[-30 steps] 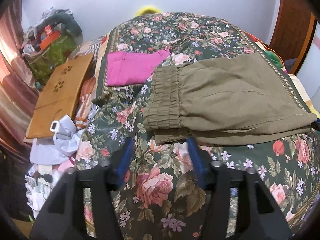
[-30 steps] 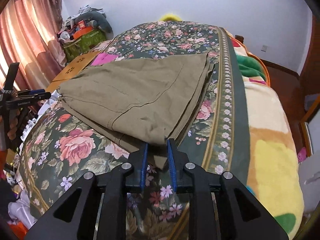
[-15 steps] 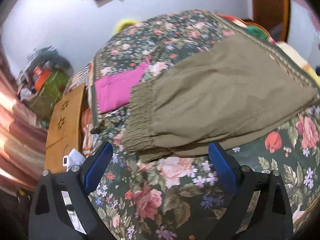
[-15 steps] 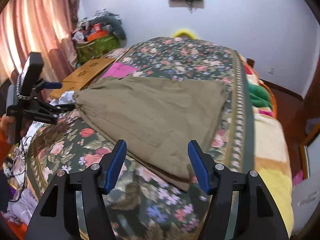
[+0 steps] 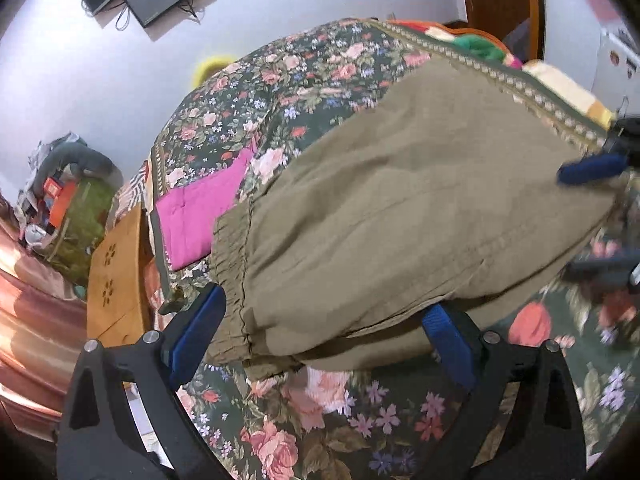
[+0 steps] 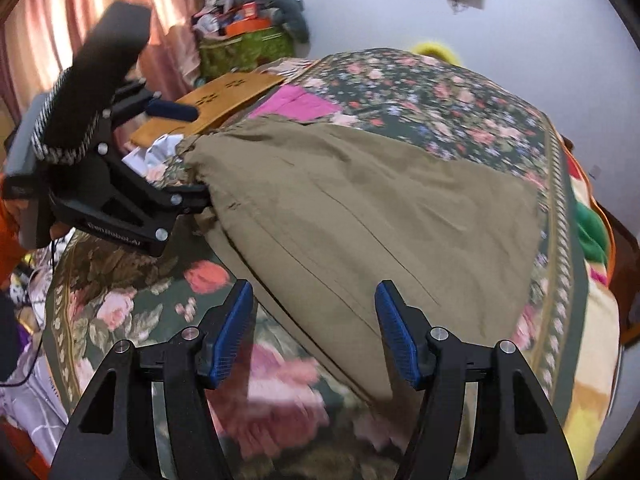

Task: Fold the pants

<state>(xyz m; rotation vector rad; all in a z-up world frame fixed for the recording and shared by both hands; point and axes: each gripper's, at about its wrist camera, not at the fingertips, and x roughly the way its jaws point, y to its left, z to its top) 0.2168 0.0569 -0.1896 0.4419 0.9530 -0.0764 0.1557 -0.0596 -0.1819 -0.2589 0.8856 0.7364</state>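
a person's two handheld grippers close in on a pair of olive pants lying folded in layers on a bed with a flowered bedspread, just beside a pink cloth and near a wooden board at the bed's edge. a second ago the right gripper was nearly pressed together on a corner of the pants; now its blue pads stand spread with nothing pinched, the near edge of the pants lying between and beyond them. the left gripper has also widened, from a middling gap over bare bedspread to a broad spread, and has come up to the elastic waistband, whose end now sits between its fingers without being gripped. from the right wrist view, the left gripper is seen at the waistband corner, tips at the fabric. both views have rolled since a second ago. the release suggests one fold has been laid down, and the fresh positions at the waistband and along the near edge look like the setup for the next fold, not yet begun.
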